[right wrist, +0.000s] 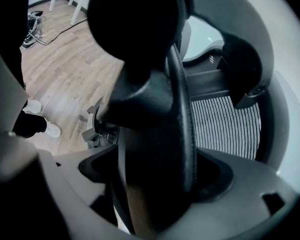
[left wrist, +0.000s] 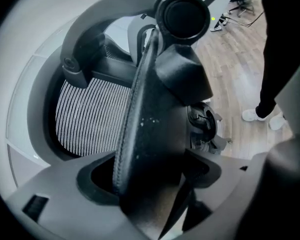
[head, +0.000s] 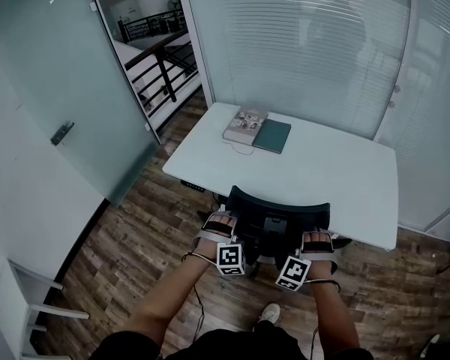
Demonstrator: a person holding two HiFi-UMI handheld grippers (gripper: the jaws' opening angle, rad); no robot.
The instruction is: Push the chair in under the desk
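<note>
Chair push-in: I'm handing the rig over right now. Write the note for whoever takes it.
Left gripper: closed on the left armrest.
Right gripper: closed on the right armrest.
Chair: its backrest is close to the near edge of the desk, and the seat looks largely underneath.
Done: both armrests gripped, chair nearly in.
Left: probably a short push forward if any gap remains, then open both grippers.

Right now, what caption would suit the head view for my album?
From above: left gripper and right gripper clamp the chair back at the desk, which bears books.
</note>
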